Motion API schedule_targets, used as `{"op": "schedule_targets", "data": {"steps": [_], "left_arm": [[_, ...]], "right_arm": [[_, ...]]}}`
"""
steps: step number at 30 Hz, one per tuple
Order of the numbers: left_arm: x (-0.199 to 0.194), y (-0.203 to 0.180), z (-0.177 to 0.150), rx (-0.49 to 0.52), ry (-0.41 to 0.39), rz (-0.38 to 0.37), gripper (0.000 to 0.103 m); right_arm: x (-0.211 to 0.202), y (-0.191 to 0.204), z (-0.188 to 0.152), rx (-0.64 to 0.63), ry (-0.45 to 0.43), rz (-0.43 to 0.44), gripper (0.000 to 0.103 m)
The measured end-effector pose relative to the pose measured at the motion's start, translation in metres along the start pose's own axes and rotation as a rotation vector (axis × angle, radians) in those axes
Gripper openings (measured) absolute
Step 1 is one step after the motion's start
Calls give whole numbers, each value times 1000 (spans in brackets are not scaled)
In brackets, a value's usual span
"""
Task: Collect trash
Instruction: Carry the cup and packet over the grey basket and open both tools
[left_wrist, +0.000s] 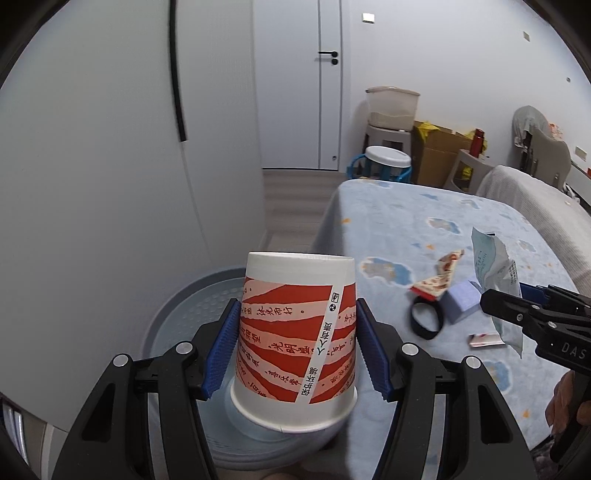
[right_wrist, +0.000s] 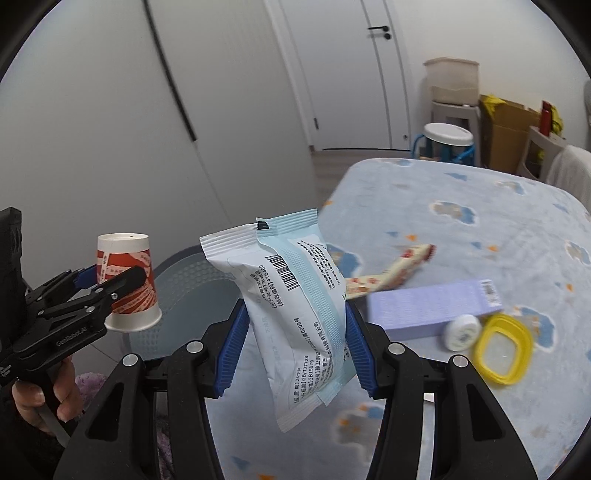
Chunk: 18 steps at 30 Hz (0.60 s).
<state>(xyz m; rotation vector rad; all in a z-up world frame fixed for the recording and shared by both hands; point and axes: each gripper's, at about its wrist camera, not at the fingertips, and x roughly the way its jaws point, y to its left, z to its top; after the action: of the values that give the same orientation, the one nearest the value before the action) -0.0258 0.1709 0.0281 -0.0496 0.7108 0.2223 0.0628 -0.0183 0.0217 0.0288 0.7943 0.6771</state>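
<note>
left wrist view: the left gripper (left_wrist: 295, 345) is closed on a red-and-white paper cup (left_wrist: 297, 332), which is held upside down, its rim toward the camera, both blue pads pressed against its sides. a grey round bin (left_wrist: 177, 314) is seen below and behind the cup, beside the bed (left_wrist: 424, 229) with its pale blue cloud-print cover. on the cover a snack wrapper (left_wrist: 439, 275), a lilac box (left_wrist: 461, 301) and a black band (left_wrist: 426, 319) are seen close together. at the right edge the right gripper (left_wrist: 517, 314) is seen with a white-and-blue packet (left_wrist: 496, 266) caught in it.

right wrist view: the right gripper (right_wrist: 293, 347) is closed partway on the white-and-blue packet (right_wrist: 295, 306), which is pinched between the blue pads and stands up above the bed's edge. at the left the left gripper (right_wrist: 107, 282) is seen clamped on the cup (right_wrist: 127, 280), held by a hand (right_wrist: 48, 391), with the bin (right_wrist: 192, 291) behind. a yellow-rimmed lid (right_wrist: 504, 345) and a small white cap (right_wrist: 461, 332), touching each other, are seen on the cover beside the lilac box (right_wrist: 432, 308).
</note>
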Motion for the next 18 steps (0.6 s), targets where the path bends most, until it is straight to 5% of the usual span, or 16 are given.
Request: {"op": "schedule_targets", "data": {"steps": [18], "left_arm": [[21,82,-6,-106,36,98,60]], "right_arm": [[71,93,29,-117,45,156,51]]}}
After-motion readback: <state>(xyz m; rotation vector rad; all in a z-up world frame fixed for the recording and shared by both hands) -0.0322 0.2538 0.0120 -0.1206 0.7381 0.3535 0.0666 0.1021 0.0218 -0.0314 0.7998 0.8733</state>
